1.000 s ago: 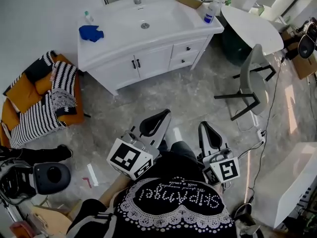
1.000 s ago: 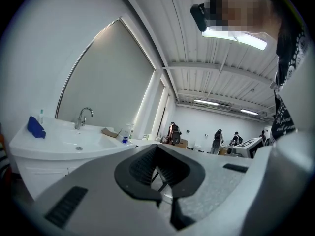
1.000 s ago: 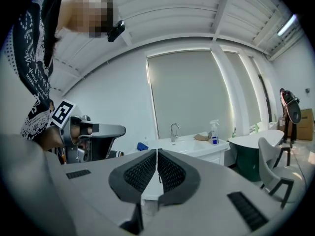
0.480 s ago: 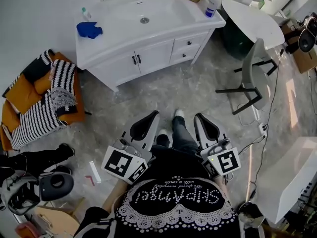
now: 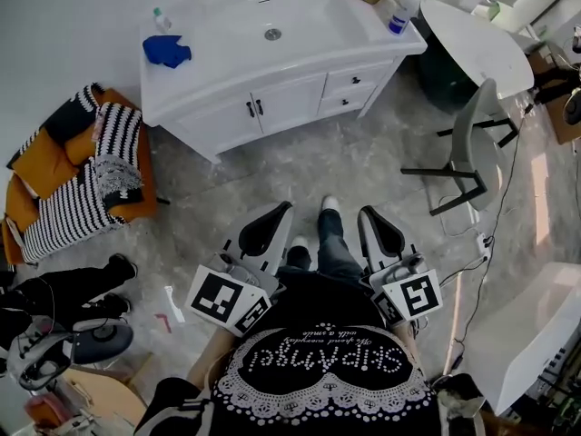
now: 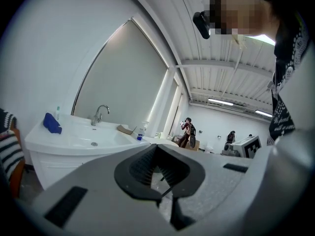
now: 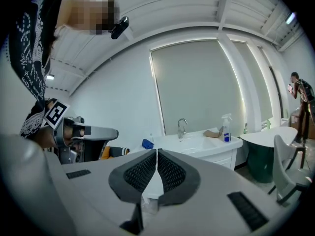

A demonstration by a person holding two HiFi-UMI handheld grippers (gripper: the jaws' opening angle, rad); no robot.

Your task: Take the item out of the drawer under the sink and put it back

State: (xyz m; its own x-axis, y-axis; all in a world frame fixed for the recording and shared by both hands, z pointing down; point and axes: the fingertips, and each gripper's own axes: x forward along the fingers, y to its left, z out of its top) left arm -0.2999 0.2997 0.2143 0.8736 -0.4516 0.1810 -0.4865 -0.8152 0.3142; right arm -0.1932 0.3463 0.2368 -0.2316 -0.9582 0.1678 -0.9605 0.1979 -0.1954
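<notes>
The white sink cabinet (image 5: 272, 71) stands at the top of the head view, with its two small drawers (image 5: 352, 81) at its right end, both closed. My left gripper (image 5: 281, 209) and right gripper (image 5: 368, 214) are held close to my body and point toward the cabinet, far short of it. Each is shut, tips together, with nothing between the pads. The left gripper (image 6: 157, 146) sees the cabinet (image 6: 54, 156) at the left in its own view. Ahead of the right gripper (image 7: 157, 151), the cabinet (image 7: 216, 156) is in the distance. No drawer item shows.
A blue cloth (image 5: 166, 51) and a spray bottle (image 5: 397, 18) sit on the sink top. A grey chair (image 5: 467, 143) and a round white table (image 5: 472, 48) stand at the right. At the left is an orange seat with striped cushions (image 5: 77, 180), and another person's legs (image 5: 64, 284) below it.
My leg and shoe have stepped into view between the grippers. Both grippers sit slightly lower in the picture and stay shut. The person at the left has shifted.
</notes>
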